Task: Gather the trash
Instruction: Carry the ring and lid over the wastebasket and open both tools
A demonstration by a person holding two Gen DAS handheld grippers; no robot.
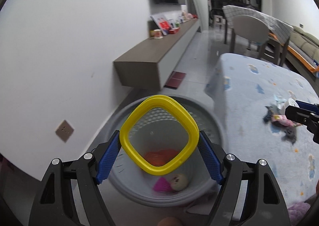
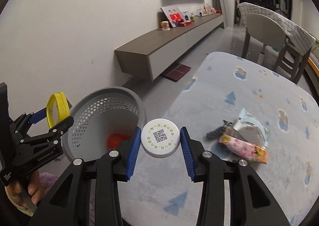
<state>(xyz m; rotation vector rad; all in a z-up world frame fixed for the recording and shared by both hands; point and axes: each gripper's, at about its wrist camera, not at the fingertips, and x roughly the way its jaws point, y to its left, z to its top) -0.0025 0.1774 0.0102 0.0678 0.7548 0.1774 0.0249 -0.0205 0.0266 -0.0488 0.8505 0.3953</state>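
Yellow ring (image 1: 159,136) gripped by left gripper (image 1: 159,146) above bin rim (image 1: 217,124); right gripper (image 2: 160,142) clamps white lid (image 2: 160,138)

- Yellow rounded-square plastic ring (image 1: 159,135): smooth, glossy.
- Grey perforated plastic basket (image 2: 103,106): matt, walls punched with holes.
- White round plastic lid (image 2: 160,138): smooth top with printed code, ribbed edge.
- Blue rubbery finger pads (image 2: 132,153): finely ridged, matt.
- Black plastic gripper frames (image 1: 65,184): matt, with shiny metal pins.
- Pale blue patterned cloth (image 2: 249,186): soft, fuzzy.
- Pink foil-like wrapper (image 2: 243,149): glossy.
- Brown wood-look shelf (image 2: 159,40): matt.
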